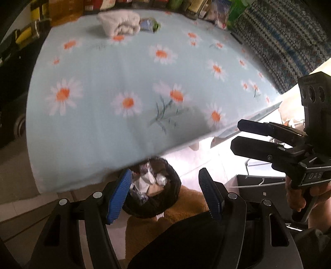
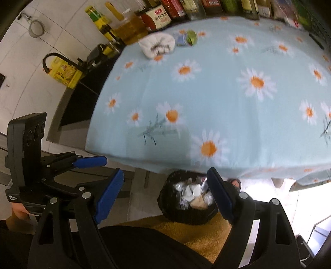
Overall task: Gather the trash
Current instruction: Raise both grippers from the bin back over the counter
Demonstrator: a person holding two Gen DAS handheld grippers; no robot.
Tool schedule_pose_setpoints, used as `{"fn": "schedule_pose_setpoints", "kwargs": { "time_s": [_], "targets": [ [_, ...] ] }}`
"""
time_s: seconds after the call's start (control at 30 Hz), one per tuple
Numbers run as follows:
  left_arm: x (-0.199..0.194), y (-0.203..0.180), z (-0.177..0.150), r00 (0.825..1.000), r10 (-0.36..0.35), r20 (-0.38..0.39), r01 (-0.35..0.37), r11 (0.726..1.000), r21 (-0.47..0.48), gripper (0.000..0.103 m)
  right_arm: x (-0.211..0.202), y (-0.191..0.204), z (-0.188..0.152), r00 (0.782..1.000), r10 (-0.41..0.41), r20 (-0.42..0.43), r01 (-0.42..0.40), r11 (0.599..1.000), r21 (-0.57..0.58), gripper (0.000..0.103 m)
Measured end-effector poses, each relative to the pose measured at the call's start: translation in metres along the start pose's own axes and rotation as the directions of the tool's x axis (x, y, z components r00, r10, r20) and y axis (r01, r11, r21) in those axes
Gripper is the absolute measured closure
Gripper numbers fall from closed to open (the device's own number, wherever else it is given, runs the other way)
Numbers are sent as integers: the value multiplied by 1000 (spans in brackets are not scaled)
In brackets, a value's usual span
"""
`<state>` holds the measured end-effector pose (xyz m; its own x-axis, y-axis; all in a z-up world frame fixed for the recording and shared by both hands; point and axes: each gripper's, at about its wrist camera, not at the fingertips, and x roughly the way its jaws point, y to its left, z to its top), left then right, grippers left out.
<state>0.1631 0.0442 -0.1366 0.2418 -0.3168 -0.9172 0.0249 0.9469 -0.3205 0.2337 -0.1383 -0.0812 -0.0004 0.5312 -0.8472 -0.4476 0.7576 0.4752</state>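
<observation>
A black-lined trash bin [image 1: 154,198] stands on the floor below the table's front edge, filled with crumpled wrappers and paper; it also shows in the right wrist view [image 2: 186,207]. My left gripper [image 1: 165,194] is open and empty, above the bin. My right gripper [image 2: 165,194] is open and empty, also above the bin; in the left wrist view it [image 1: 234,134] appears at the right. A crumpled green and blue wrapper [image 1: 150,24] lies at the table's far side beside a rolled white towel [image 1: 120,21]; both show in the right wrist view, wrapper [image 2: 187,37] and towel [image 2: 157,44].
The table has a light blue daisy tablecloth [image 1: 124,72]. Bottles and jars [image 2: 157,16] line its far edge. A yellow box [image 2: 64,71] sits by a black sink at the left. An orange mat [image 2: 186,233] lies under the bin.
</observation>
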Motion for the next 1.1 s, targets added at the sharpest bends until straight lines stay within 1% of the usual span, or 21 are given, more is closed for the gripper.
{"fn": "schedule_pose_setpoints", "kwargs": {
  "time_s": [0.1, 0.2, 0.3, 0.37, 0.5, 0.57, 0.6, 0.67, 0.73, 0.87, 0.97, 1.1],
  "targets": [
    [-9, -2, 14, 1000, 3, 30, -3, 1000, 7, 38, -1, 0, 12, 1000, 3, 16, -3, 1000, -2, 21],
    [-21, 4, 29, 998, -25, 54, 26, 1000, -10, 38, -3, -1, 24, 999, 6, 31, -5, 1000, -5, 21],
    [-31, 10, 45, 996, -7, 87, 8, 1000, -16, 38, -5, -3, 39, 999, 6, 49, -5, 1000, -18, 21],
    [-38, 15, 59, 993, 18, 115, -17, 1000, -10, 38, -5, -4, 49, 998, 8, 63, -7, 1000, -23, 21],
    [-43, 23, 83, 988, 51, 147, -50, 999, -14, 38, -5, -6, 71, 996, 14, 89, -11, 999, -37, 21],
    [-43, 28, 94, 986, 68, 153, -65, 998, -22, 38, -6, -7, 82, 994, 15, 104, -11, 999, -42, 21],
    [-41, 29, 99, 985, 65, 159, -62, 998, -20, 38, -6, -8, 87, 994, 13, 109, -8, 999, -47, 21],
    [-38, 37, 113, 981, 99, 165, -94, 995, -40, 38, -8, -9, 97, 992, 0, 129, 8, 998, -61, 21],
    [-37, 42, 123, 980, 91, 179, -84, 995, -49, 38, -8, -9, 107, 991, 5, 135, 5, 997, -71, 21],
    [-32, 54, 141, 976, 118, 183, -107, 992, -73, 38, -5, -13, 120, 989, 12, 145, -1, 997, -73, 21],
    [-25, 63, 157, 975, 131, 181, -115, 989, -94, 38, -1, -18, 127, 989, 14, 144, -5, 998, -64, 21],
    [-11, 71, 179, 974, 129, 185, -110, 988, -110, 38, 4, -22, 133, 990, 19, 140, -10, 998, -59, 21]
  ]
}}
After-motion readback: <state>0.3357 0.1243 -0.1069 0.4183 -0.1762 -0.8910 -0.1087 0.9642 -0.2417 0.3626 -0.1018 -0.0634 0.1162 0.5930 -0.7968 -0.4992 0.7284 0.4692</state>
